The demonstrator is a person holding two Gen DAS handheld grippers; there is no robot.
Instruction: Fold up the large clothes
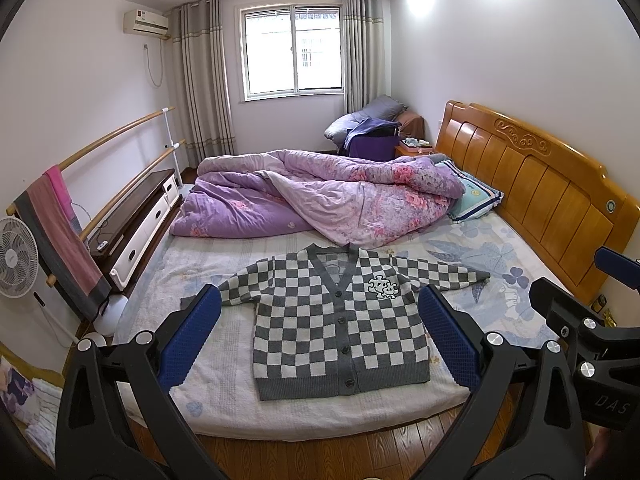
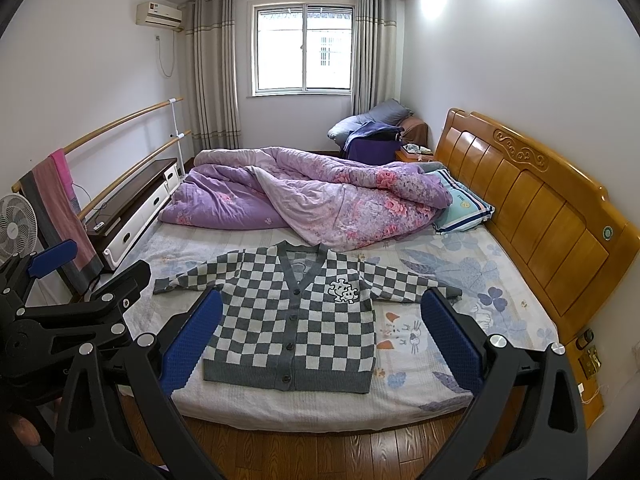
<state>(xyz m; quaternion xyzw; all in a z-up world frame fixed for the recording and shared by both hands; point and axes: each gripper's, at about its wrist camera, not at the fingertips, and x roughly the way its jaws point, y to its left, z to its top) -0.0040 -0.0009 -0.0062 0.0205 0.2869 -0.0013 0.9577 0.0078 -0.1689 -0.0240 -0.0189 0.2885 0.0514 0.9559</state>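
Lying flat on the bed point(image 1: 224, 396), collar away, the cardigan point(image 1: 340, 320) is faced by both wide-open grippers point(image 1: 320, 336) point(image 2: 322, 340), nothing held.

Checked cardigan point(image 2: 292, 320) flat on bed point(image 2: 420, 384), right tool point(image 2: 320, 336) open

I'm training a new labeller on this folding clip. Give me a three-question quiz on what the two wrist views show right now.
1. True or false: the checkered cardigan lies spread flat on the bed sheet, buttoned, sleeves out to the sides.
2. Multiple choice: what are the left tongs and right tongs doing? A) both open, holding nothing B) both shut on a sleeve C) one holds the hem
3. Fill in: behind the cardigan's collar lies a bunched purple floral ____.

Key: 1 true; 2 A; 3 quilt.
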